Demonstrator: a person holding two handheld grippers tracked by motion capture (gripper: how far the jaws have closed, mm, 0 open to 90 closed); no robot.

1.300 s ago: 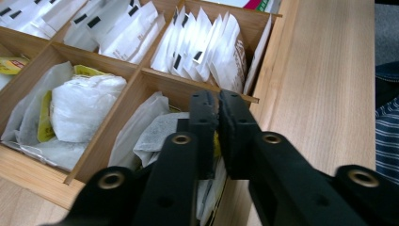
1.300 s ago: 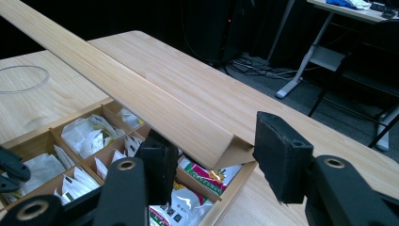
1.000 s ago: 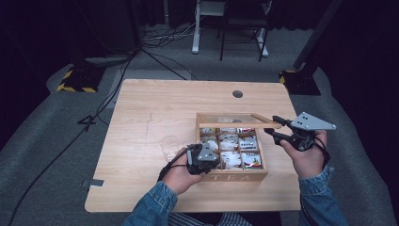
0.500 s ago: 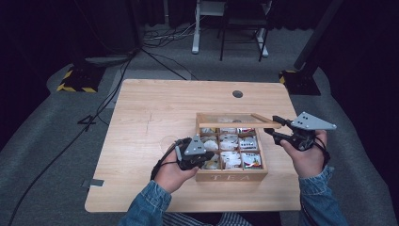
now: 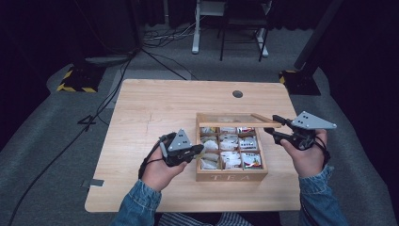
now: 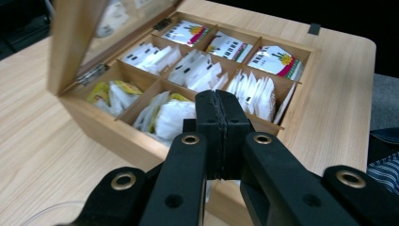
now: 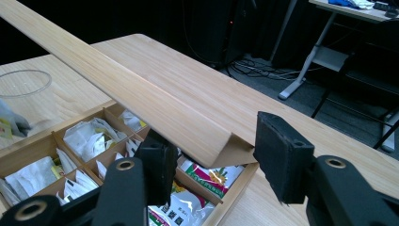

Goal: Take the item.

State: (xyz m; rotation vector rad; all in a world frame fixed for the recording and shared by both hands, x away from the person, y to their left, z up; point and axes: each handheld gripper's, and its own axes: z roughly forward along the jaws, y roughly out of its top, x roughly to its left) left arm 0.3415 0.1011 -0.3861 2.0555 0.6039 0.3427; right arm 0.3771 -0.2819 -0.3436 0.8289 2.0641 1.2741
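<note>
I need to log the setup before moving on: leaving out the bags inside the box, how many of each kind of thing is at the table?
Tea box, lid up: 1
Grippers: 2 (left gripper, right gripper)
Glass: 1
Tea bag at the left gripper's tip: 1
Total: 5

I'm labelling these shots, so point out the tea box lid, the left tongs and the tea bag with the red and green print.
tea box lid [image 7: 141, 94]: right gripper view, on its wooden frame.
left tongs [image 6: 221, 125]: left gripper view, where the shut tips meet.
red and green tea bag [image 6: 277, 60]: left gripper view, on its printed face, corner compartment.
</note>
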